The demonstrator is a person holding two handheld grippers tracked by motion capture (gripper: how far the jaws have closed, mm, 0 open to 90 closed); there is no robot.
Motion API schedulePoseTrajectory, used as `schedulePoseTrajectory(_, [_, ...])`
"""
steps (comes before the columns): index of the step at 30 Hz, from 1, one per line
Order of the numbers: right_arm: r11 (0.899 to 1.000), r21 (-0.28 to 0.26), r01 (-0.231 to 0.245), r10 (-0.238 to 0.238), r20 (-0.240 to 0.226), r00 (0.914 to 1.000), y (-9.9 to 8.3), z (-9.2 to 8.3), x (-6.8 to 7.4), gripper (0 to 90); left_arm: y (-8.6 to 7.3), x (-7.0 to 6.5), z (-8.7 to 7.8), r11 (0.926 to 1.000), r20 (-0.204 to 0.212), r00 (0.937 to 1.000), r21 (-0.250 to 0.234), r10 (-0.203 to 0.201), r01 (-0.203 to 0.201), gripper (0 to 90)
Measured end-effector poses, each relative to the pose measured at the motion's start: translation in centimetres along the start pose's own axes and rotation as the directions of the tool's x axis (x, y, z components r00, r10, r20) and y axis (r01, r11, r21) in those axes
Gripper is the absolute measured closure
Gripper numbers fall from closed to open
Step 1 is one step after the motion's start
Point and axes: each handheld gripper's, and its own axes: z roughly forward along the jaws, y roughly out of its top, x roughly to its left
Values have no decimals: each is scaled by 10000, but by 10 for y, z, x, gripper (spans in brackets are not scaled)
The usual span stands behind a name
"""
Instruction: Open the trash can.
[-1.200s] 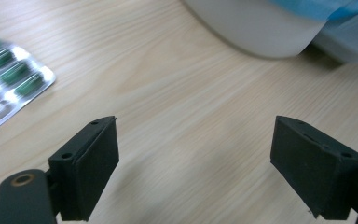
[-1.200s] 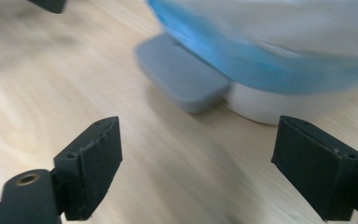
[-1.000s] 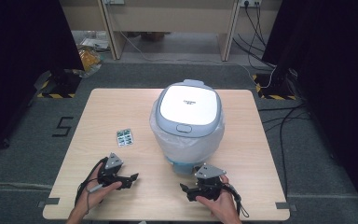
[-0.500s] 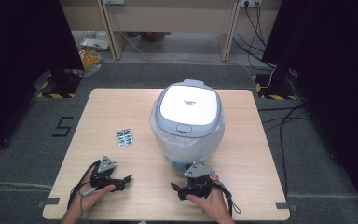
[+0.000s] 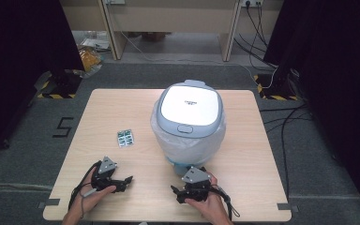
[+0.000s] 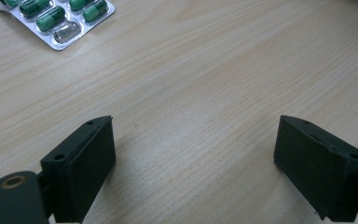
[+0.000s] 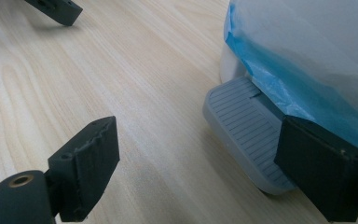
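The blister pack (image 5: 125,138) of green capsules lies flat on the counter (image 5: 98,117), left of the pedal bin (image 5: 188,123) and well ahead of your left gripper (image 5: 124,182). Expect it to be very light, thin and fairly stiff, with slick foil that hugs the wood. A straight pinch from above will likely skid, so take it by one edge, or lever a corner up first. Squeeze gently, because the bubbles can crush and one pocket already looks empty.

The bin is bulkier and probably light for its size. Its loose plastic liner (image 5: 187,145) is soft and slippery, so don't rely on it. The ribbed foot pedal (image 7: 247,126) is the firm place to press.

Your left gripper's jaws stand wide apart over bare wood, holding nothing. Your right gripper (image 5: 179,193) is likewise wide open and empty, close to the bin's base.

The high view gives you the whole layout and the bin's closed lid (image 5: 190,106). The left gripper view shows the capsules and the empty pocket on the pack (image 6: 56,21). The right gripper view shows the pedal's ribs and the blue liner edge (image 7: 279,79) above it.
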Motion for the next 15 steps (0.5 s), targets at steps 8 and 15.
schedulePoseTrajectory(8, [9988, 303, 389, -398, 286, 9988, 0, 3, 1, 134, 0, 0, 0, 10000, -5, 10000, 6, 2, -2, 115])
schedulePoseTrajectory(15, [9957, 696, 610, -640, 419, 9971, 3, 7, 5, 83, 0, 0, 0, 10000, -14, 10000, 31, 24, -24, 110])
